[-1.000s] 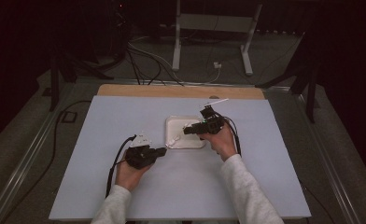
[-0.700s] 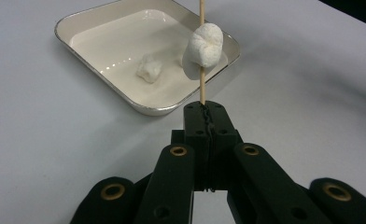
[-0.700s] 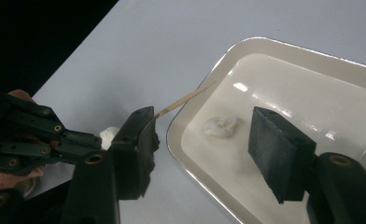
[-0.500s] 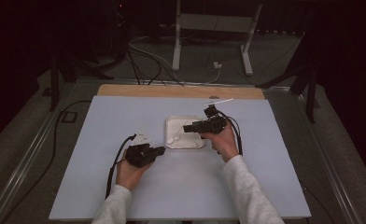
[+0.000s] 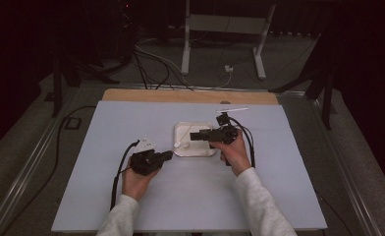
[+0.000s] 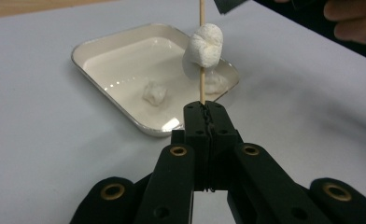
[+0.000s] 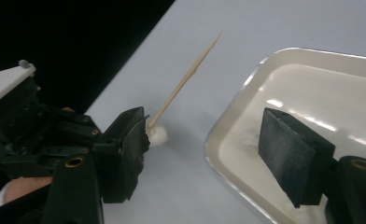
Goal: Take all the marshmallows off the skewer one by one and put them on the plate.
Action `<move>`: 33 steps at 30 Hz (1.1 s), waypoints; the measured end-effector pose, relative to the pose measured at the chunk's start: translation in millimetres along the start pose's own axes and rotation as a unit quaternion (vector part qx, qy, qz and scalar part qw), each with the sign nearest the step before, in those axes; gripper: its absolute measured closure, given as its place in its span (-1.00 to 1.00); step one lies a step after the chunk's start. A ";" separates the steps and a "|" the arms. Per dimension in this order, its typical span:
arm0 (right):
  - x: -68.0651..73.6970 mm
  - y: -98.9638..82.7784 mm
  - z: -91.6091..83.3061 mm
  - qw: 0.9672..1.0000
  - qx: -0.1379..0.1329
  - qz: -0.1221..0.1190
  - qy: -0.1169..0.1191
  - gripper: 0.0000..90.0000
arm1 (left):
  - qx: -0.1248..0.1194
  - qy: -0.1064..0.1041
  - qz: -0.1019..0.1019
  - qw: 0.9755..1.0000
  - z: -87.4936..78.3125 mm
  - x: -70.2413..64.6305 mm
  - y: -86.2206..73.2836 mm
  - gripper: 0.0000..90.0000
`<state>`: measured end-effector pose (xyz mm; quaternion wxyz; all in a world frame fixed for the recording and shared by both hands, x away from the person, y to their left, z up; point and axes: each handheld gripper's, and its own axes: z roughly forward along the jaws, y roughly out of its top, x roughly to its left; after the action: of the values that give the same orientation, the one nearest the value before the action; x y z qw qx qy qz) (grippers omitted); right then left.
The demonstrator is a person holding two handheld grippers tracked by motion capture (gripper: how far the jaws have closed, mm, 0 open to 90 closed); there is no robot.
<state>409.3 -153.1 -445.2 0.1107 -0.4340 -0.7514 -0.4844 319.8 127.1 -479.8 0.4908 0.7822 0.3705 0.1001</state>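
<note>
My left gripper (image 6: 204, 109) (image 5: 170, 155) is shut on a thin wooden skewer (image 6: 201, 88) that stands up from its jaws. A white marshmallow (image 6: 203, 49) (image 5: 177, 145) is speared on it, just off the left rim of a white tray (image 6: 106, 44) (image 5: 195, 123). Two small marshmallow bits (image 6: 154, 92) lie in the tray. My right gripper (image 7: 209, 140) (image 5: 193, 136) hovers over the tray's edge; its jaws have just been opening and hold nothing. Its left pad (image 7: 130, 140) stands beside the marshmallow (image 7: 157, 135) at the skewer (image 7: 186, 79).
The pale blue table top (image 5: 279, 196) has a wooden strip (image 5: 190, 96) along its far edge, with a thin white stick (image 5: 232, 109) lying near it. Cables (image 5: 156, 59) and a white stand (image 5: 225, 19) are on the floor beyond.
The right gripper has barely shifted over the tray's left part. The left hand keeps still with the skewer.
</note>
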 end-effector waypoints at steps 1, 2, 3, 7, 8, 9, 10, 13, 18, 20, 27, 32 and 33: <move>1.1 -1.3 0.9 1.000 -0.001 0.001 0.009 -0.35 | -0.005 0.001 -0.002 1.000 -0.4 -0.6 0.4 1.00; 2.0 -2.1 1.5 1.000 -0.002 0.000 0.015 -0.36 | -0.009 0.002 -0.002 1.000 -1.3 -1.6 1.5 1.00; 4.1 -3.7 3.0 1.000 -0.003 0.002 0.024 -0.36 | -0.013 0.003 -0.002 1.000 -1.8 -2.7 2.4 1.00; 12.0 -8.4 9.3 0.999 -0.003 0.002 0.039 -0.30 | -0.027 0.003 -0.004 1.000 -3.4 -6.9 5.8 1.00; 14.2 -9.6 11.0 0.999 -0.003 0.004 0.043 -0.26 | -0.032 0.002 -0.004 0.999 -3.8 -8.0 6.7 1.00; 16.2 -11.1 13.4 0.999 -0.004 0.006 0.048 -0.21 | -0.036 0.001 -0.006 0.999 -4.1 -9.0 7.3 1.00; 17.5 -12.1 15.4 0.999 -0.005 0.008 0.052 -0.17 | -0.038 0.001 -0.007 0.999 -4.5 -9.8 7.9 1.00; 21.5 -14.3 19.7 0.998 -0.005 0.014 0.060 -0.06 | -0.045 0.002 -0.006 0.999 -5.5 -11.8 9.5 1.00; 24.9 -15.5 23.5 0.997 -0.008 0.021 0.076 0.12 | -0.050 0.001 -0.008 0.999 -5.2 -13.3 10.1 1.00; 26.0 -16.1 25.3 0.997 -0.011 0.024 0.071 0.19 | -0.052 -0.001 -0.009 0.999 -4.8 -14.3 10.0 1.00; 26.8 -17.1 28.1 0.995 -0.012 0.044 0.089 0.59 | -0.050 -0.002 -0.008 0.999 -3.2 -14.7 8.6 1.00; 24.3 -15.8 21.7 0.994 -0.033 0.059 0.091 0.68 | -0.051 -0.008 -0.005 0.999 -2.8 -14.8 8.3 1.00; 24.0 -15.2 20.3 0.994 -0.035 0.060 0.090 0.69 | -0.051 -0.009 -0.004 0.999 -2.7 -14.9 8.2 1.00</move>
<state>388.6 -125.6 -451.0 0.1911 -0.4366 -0.6936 -0.5401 311.8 116.9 -468.5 0.5334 0.7557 0.3639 0.1098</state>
